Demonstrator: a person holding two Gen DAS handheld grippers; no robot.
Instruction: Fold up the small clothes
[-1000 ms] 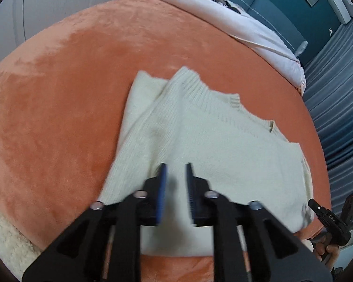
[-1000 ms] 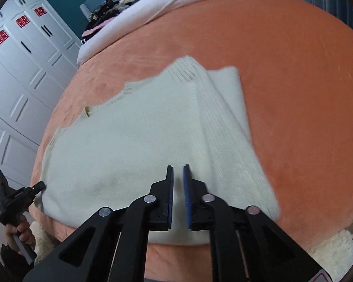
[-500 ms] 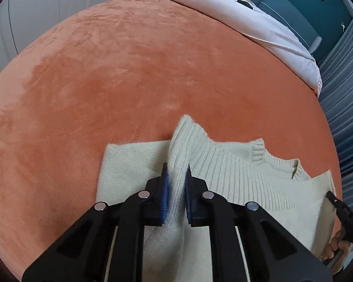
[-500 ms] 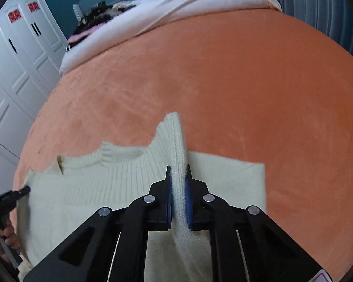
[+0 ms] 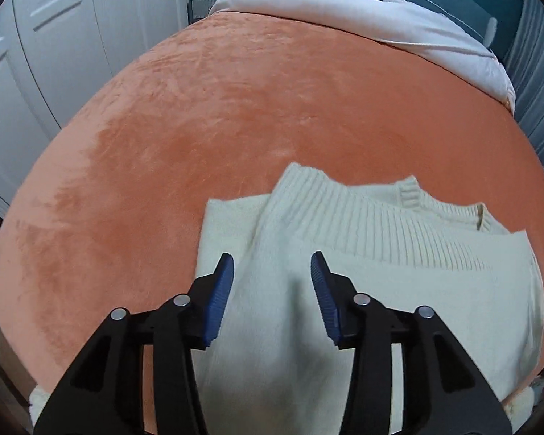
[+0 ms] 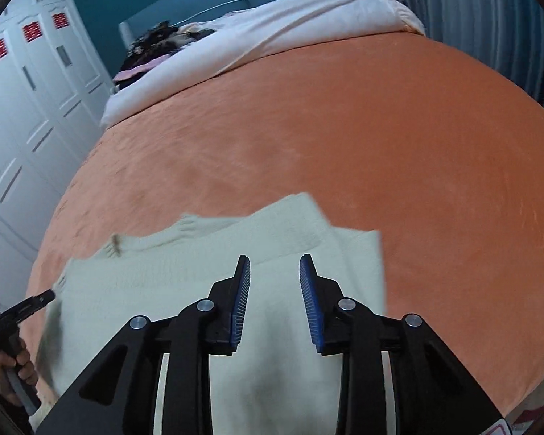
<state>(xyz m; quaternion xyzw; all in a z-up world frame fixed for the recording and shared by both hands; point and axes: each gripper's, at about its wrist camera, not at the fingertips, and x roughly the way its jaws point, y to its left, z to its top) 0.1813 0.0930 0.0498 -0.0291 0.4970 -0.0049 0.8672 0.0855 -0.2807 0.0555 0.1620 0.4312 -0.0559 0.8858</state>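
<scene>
my left gripper (image 5: 272,275) and right gripper (image 6: 273,275) have just opened over the cream sweater (image 5: 399,282) near the bed's (image 5: 235,108) front edge, gripping nothing; only the right view shows my hand (image 6: 12,369).

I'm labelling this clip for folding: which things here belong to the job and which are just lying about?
Job: sweater; left gripper, right gripper, both just opened above it.
Lying about: orange blanket; white duvet; clothes pile; wardrobe.

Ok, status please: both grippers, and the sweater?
Left gripper and right gripper open, jaws just opened, nothing pinched. Sweater lies folded on blanket. Nothing in the way.
</scene>
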